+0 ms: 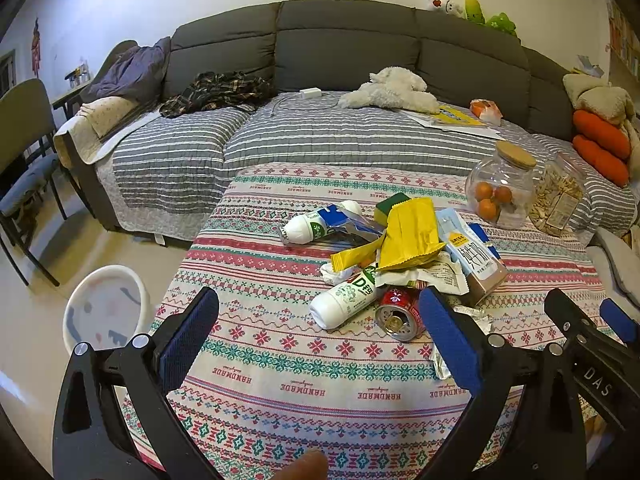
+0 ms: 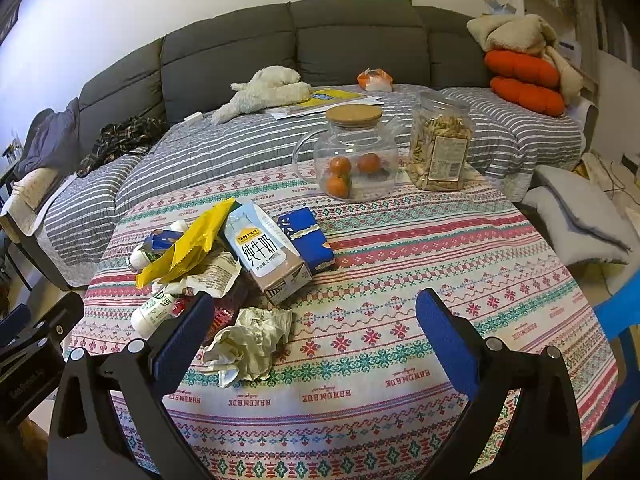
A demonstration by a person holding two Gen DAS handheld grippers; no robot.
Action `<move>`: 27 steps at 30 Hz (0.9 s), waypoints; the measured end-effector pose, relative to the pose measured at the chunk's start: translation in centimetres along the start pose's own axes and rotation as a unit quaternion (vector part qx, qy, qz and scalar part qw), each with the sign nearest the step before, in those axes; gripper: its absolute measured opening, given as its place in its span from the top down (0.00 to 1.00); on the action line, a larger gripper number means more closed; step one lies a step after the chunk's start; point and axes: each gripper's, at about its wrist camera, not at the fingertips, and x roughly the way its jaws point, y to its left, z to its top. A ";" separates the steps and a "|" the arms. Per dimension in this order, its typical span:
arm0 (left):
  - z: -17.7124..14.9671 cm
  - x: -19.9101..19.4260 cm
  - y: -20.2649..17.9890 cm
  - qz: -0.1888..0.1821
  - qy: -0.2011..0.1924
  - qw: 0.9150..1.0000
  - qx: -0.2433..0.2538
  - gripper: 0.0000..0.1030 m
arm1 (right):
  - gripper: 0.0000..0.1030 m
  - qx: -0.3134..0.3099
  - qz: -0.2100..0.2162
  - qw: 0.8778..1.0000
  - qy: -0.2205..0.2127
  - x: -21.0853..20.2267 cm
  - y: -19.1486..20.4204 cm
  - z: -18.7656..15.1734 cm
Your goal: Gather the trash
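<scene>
Nearest the lens: left gripper, black frame, blue ribbed pads, jaws spread wide and empty, hovered above a round table under a woven cloth banded in pink, teal and white, lettered HANDMADE. Right gripper, same build, likewise wide apart and empty, poised over the same cloth.

Trash heaped together on the cloth, ahead of both tools:
- Red aluminium drink can, on its side, opened top turned toward the left camera, long axis running away from it; just beside the left gripper's right pad.
- White plastic bottle with green print, on its side, touching the can, flat base toward the camera, axis slanted up and to the right under the pile.
- Second white plastic bottle with blue label, on its side at the far edge of the heap, axis roughly crosswise.
- Yellow crinkle-edged foil wrapper, draped on top.
- Pale blue and brown milk carton, rectangular, lying flat, its end pointed toward the right camera.
- Dark blue small carton, flat, touching the milk carton.
- Crumpled off-white paper wad, just beside the right gripper's left pad.

Beyond: clear glass jar with cork lid, oranges inside; clear plastic jar of snacks; grey sofa. White round bin on the floor, left of the table.
</scene>
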 end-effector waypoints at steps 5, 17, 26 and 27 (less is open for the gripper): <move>0.0 0.0 0.0 0.001 -0.001 1.000 0.001 0.07 | 0.05 -0.002 -0.001 1.000 -0.002 -0.1 0.0 0.0; 0.0 -0.1 0.0 0.001 0.000 1.000 0.002 0.07 | 0.05 -0.002 -0.001 1.000 -0.002 -0.1 -0.1 -0.1; -0.1 -0.1 0.1 0.001 0.000 1.000 0.002 0.07 | 0.05 -0.003 -0.002 1.000 -0.001 -0.1 0.0 -0.2; -0.1 -0.1 0.0 0.001 0.000 1.000 0.002 0.07 | 0.05 -0.003 -0.002 1.000 -0.001 -0.1 0.0 -0.2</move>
